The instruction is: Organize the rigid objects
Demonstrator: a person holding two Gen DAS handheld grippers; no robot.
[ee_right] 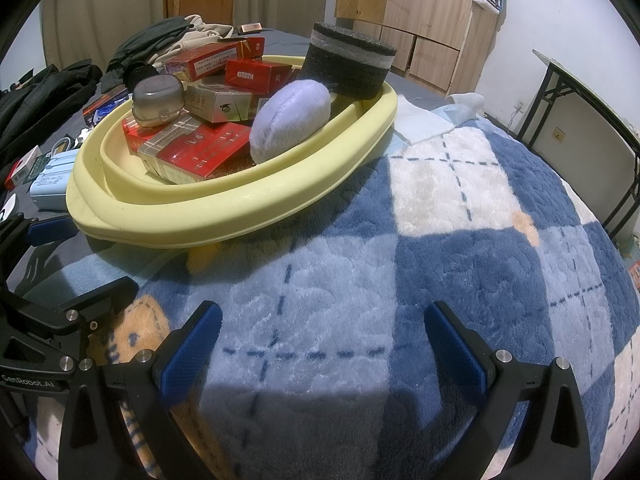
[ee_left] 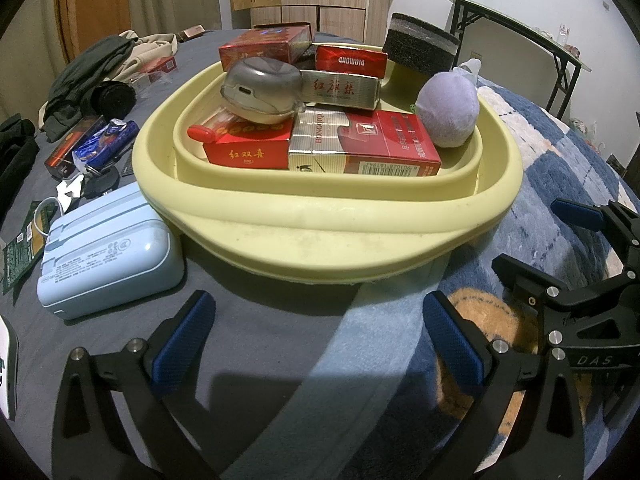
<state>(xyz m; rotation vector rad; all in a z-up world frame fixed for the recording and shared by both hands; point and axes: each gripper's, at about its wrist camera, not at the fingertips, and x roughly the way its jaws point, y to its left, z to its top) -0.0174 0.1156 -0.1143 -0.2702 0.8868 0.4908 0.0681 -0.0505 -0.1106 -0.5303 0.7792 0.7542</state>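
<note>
Bedding covered the whole scene: a grey sheet (ee_left: 248, 320) under a blue checked blanket (ee_right: 460, 248), with wooden cabinets (ee_right: 424, 12) seen behind. Both grippers were held low over this bedding, in front of a yellow basin (ee_left: 328, 236). The left gripper (ee_left: 320, 344) was spread wide, nothing being held between its blue pads (ee_left: 184, 336). The right gripper (ee_right: 322, 344) was likewise spread and empty. Inside the basin, red cigarette packs (ee_left: 376, 144) were piled, a grey case (ee_left: 260, 92) was set on top of them, and a lilac plush ball (ee_left: 448, 108) was leaned against its right wall. A dark foam block (ee_right: 348, 64) was propped on its far rim. A pale blue power bank (ee_left: 108, 260) was lying just left of the basin.
</note>
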